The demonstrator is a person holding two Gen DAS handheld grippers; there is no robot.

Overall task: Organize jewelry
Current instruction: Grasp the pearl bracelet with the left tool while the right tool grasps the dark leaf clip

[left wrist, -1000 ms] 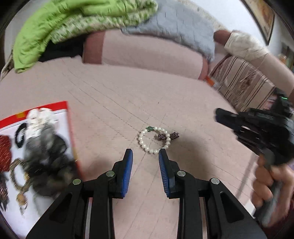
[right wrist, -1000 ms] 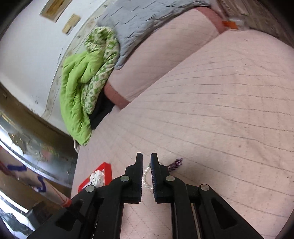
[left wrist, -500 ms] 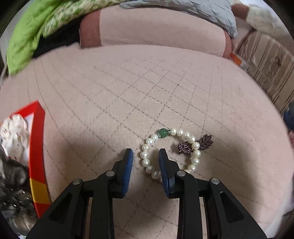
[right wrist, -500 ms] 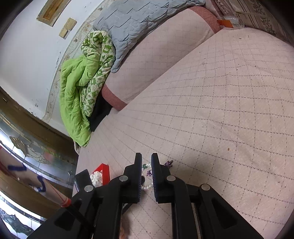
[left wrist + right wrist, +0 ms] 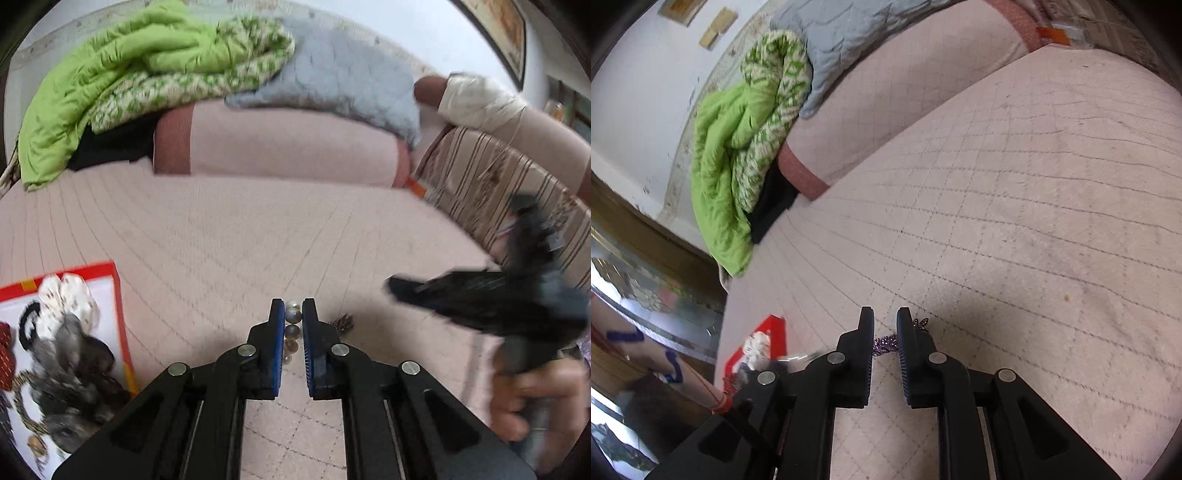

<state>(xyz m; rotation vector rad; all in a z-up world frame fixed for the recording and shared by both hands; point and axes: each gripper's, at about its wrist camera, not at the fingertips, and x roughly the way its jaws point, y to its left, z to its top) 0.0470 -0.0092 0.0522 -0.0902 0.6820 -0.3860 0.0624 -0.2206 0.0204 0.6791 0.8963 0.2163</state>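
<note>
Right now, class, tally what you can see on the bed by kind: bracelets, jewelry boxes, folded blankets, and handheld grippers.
Pearl bracelet: 1
Red jewelry box: 1
Blankets: 2, green blanket and grey blanket
Grippers: 2, left gripper and right gripper
Total: 6

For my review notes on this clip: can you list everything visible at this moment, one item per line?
pearl bracelet: one, white beads, between the left claw's pads, which have just been closing on it
purple charm: one, purple and sparkly, on the bed between the right claw's fingers
red-edged box: one, red rim, white inside, on the bed at left, holding mixed jewelry and a white flower piece
quilted bed cover: one, pale pink, under everything
bolster: one, pink with darker ends, at the far side of the bed
green quilt: one, bright green with patterned lining, on the bolster
grey quilt: one, grey, beside the green one
left claw: one, black with blue pads
right claw: one, black, slightly apart
hand: one, holding the right claw's handle
</note>
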